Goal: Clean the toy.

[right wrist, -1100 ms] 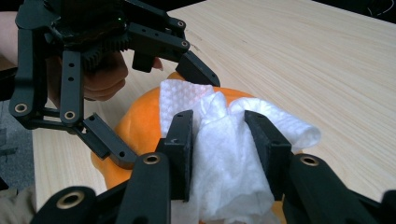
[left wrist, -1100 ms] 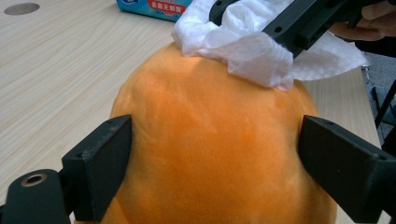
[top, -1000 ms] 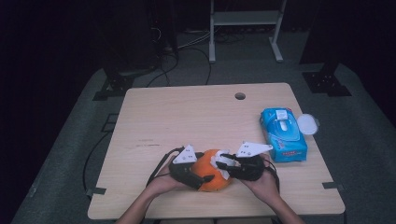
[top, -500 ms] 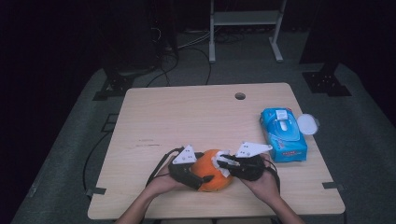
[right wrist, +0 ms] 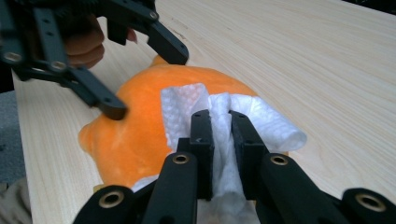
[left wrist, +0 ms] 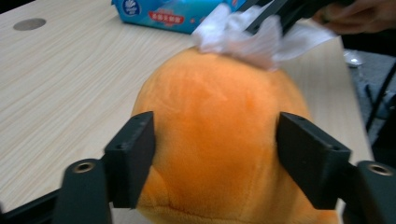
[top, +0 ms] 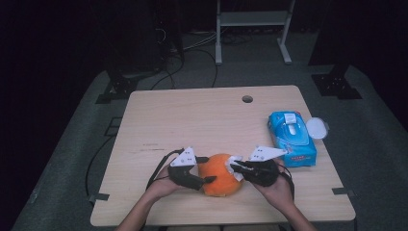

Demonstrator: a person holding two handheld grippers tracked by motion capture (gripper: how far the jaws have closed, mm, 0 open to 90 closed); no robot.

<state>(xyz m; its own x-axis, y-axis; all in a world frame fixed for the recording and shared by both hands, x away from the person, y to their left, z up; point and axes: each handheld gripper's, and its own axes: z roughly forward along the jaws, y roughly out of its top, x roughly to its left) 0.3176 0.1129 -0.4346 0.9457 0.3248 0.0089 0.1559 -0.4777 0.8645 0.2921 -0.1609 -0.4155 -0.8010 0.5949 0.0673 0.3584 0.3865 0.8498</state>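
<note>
The orange plush toy sits on the wooden table near its front edge, between the two grippers. The left gripper has its jaws on either side of the toy; they have just been closing, and in the left gripper view each pad lies against the orange fabric on its flank, so the grip is on the toy itself. The right gripper is clenched on a white wipe, its jaws having just drawn together; in the right gripper view the two fingers stand nearly together with the crumpled sheet pinched between them. The wipe spreads out beyond the fingertips and rests on the top of the toy (touching the fabric, as the left gripper view confirms at the far upper side of the toy). From the right gripper view, the left gripper's fingers sit beyond the wipe, one at the toy's far edge and one at its near left side. A blue pack of wipes lies on the table well beyond the right gripper's fingertips, with a round white lid just beside it.
</note>
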